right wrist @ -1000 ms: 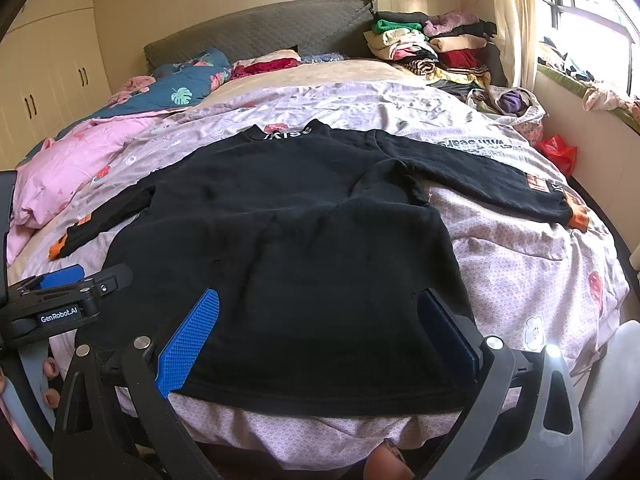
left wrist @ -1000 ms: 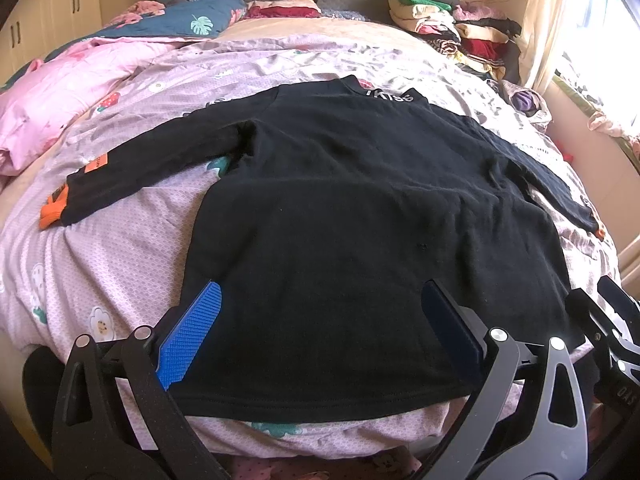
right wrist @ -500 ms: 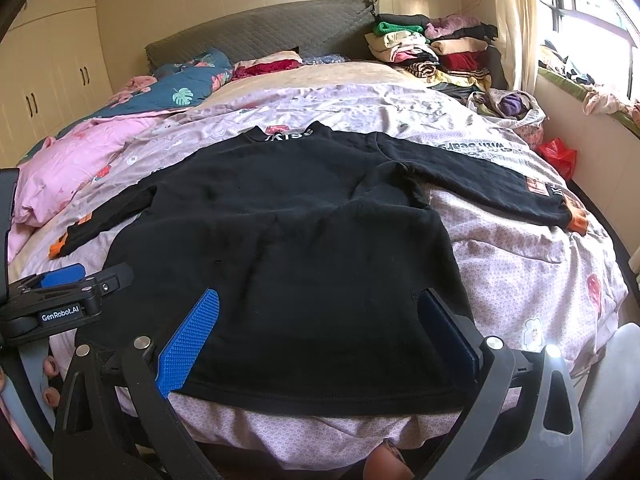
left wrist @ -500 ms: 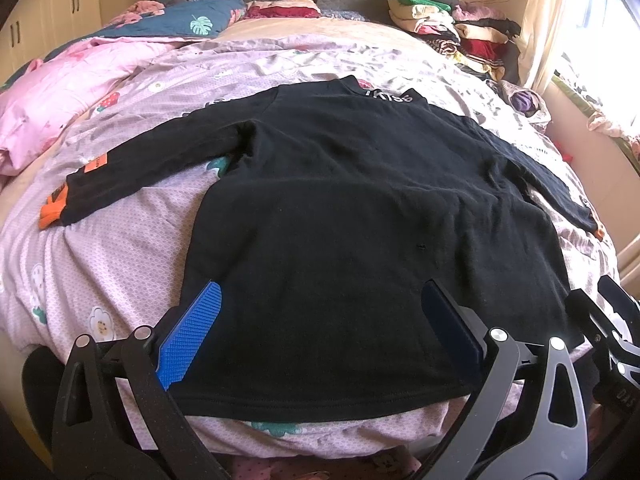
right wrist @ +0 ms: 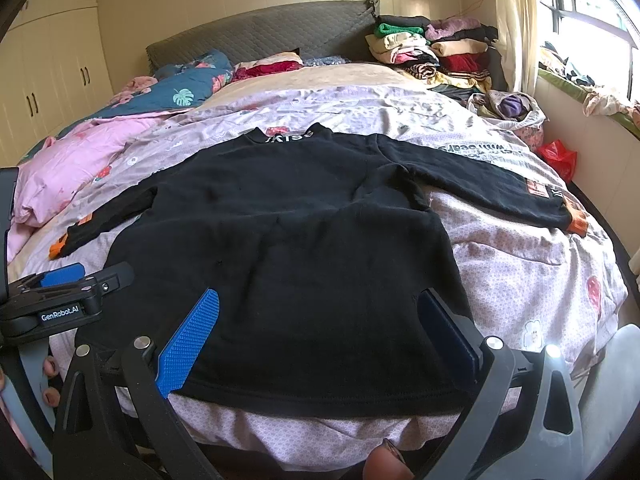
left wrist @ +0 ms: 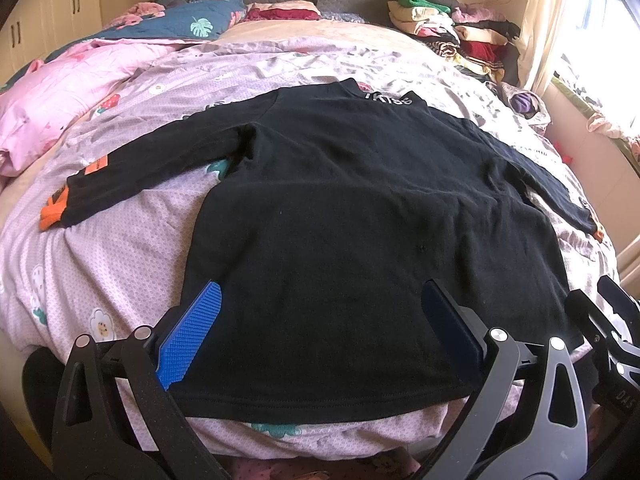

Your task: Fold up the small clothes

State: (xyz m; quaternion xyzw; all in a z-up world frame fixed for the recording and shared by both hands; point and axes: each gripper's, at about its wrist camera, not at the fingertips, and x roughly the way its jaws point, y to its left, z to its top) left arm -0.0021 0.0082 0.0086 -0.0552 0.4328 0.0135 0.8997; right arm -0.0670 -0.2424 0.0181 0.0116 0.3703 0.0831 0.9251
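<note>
Black long-sleeved knit top (left wrist: 360,216) with orange cuffs, spread flat at frame centre on lilac patterned bed cover (left wrist: 112,264). Left tool (left wrist: 316,320) and right tool (right wrist: 316,320), both open and empty, at lower frame over the hem.

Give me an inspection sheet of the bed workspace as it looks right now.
Surface: bed, lilac patterned cover, wrinkled.
Job's things: black top spread flat, both sleeves out, orange cuffs.
Clutter: stack of folded clothes at headboard, pink quilt, red bag.
Grippers: left gripper and right gripper open over the hem, fingers apart, holding nothing.
Cables: nothing seen.
Surroundings: wardrobe, window, curtain.
</note>
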